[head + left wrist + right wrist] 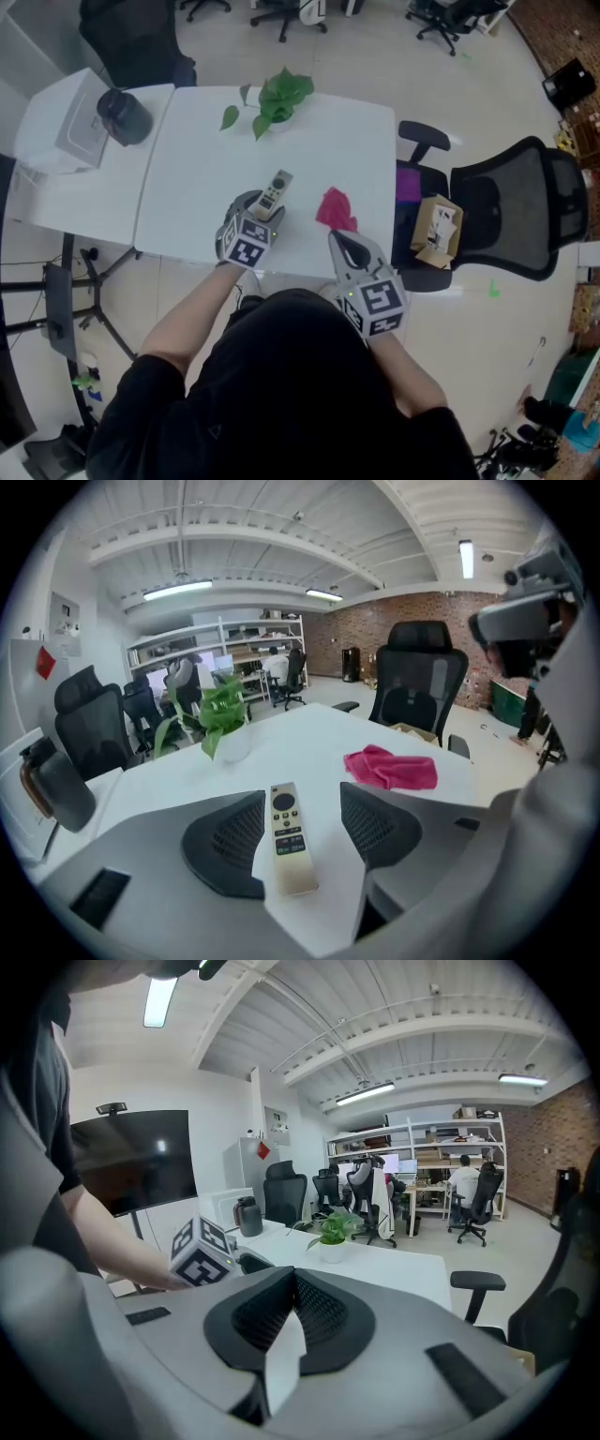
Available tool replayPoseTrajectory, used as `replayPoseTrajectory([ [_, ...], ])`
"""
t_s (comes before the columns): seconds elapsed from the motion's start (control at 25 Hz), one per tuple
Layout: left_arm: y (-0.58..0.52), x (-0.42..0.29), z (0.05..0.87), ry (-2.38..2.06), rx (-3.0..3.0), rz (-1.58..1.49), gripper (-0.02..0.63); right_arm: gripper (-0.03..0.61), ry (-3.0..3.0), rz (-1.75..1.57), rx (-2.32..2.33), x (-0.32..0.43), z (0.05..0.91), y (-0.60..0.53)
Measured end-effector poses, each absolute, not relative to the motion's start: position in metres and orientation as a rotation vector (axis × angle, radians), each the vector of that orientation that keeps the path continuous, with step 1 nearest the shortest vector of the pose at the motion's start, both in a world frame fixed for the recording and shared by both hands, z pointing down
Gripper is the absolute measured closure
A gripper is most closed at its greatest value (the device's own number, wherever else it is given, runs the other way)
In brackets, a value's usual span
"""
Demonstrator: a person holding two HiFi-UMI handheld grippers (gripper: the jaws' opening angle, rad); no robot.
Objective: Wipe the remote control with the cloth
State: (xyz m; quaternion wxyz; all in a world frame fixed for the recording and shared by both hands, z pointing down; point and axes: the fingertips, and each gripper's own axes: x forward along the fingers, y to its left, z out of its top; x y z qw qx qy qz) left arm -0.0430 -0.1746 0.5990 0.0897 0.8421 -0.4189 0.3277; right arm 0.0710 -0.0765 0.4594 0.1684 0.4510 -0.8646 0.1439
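Observation:
The slim silver remote control (276,193) lies on the white table (192,159), pointing away from me. My left gripper (260,210) stands open astride its near end. In the left gripper view the remote (289,841) rests between the two dark pads, with a gap on each side. The crumpled pink cloth (336,210) lies just right of the remote, untouched, and shows beyond the right jaw as the cloth (392,768). My right gripper (344,241) hovers at the table's near edge just short of the cloth. Its jaws (292,1283) are shut on nothing.
A potted plant (277,97) stands at the table's far side. A black jug (124,116) sits on the adjoining table at the left. A black office chair (511,211) holding a cardboard box (436,230) stands close to the table's right edge.

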Motion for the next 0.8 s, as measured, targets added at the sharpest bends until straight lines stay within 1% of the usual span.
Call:
replayPoseTrajectory([
  [0.04, -0.178, -0.045, 0.614, -1.235, 2.471, 1.016, 0.348, 0.568, -2.460, 0.420, 1.280, 0.070, 0.460, -0.076],
  [0.24, -0.191, -0.055, 0.664, -1.219, 2.349, 1.183, 0.348, 0.569, -2.443, 0.421, 1.279, 0.073, 0.466, -0.074],
  [0.8, -0.200, -0.059, 0.711, -1.209, 2.187, 1.176, 0.354, 0.568, -2.404, 0.446, 1.308, 0.081, 0.463, -0.074],
])
